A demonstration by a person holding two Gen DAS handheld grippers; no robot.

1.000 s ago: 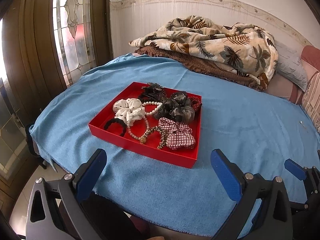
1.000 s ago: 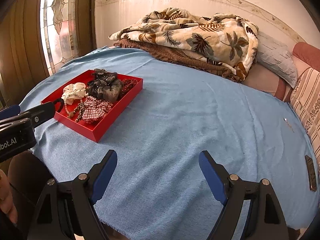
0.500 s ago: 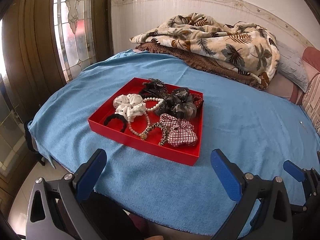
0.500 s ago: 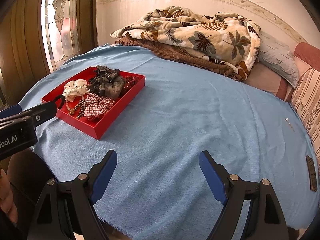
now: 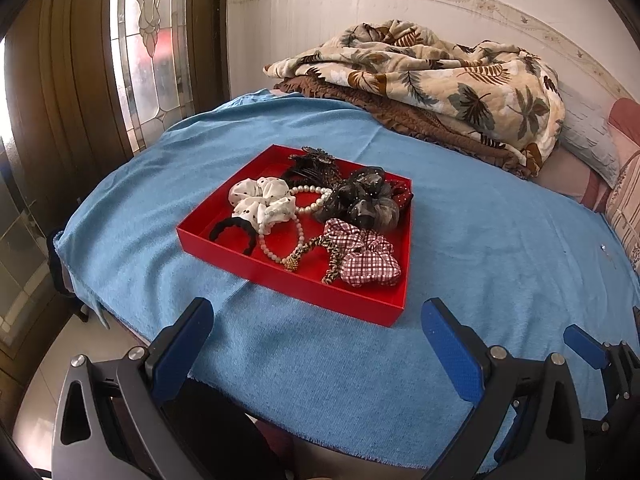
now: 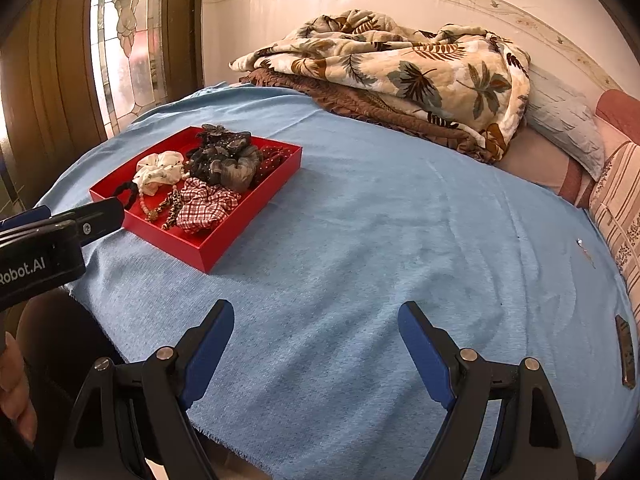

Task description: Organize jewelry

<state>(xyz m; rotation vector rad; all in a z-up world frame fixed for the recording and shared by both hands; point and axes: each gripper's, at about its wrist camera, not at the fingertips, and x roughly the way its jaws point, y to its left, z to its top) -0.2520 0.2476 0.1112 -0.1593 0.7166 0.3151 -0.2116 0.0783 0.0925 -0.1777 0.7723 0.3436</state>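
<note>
With both the left gripper and right gripper held wide open and empty short of the red tray, the pearl necklace tangled among the scrunchies could be dragged out with them.

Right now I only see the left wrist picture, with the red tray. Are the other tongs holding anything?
Observer: No. The right tongs stand open over bare blue cloth, with nothing between them.
Operator: Is anything lying to their right?
Observer: A small dark flat object lies near the cloth's right edge. I cannot tell what it is.
Operator: Any person visible?
Observer: Only a person's fingers, at the bottom-left corner.
</note>
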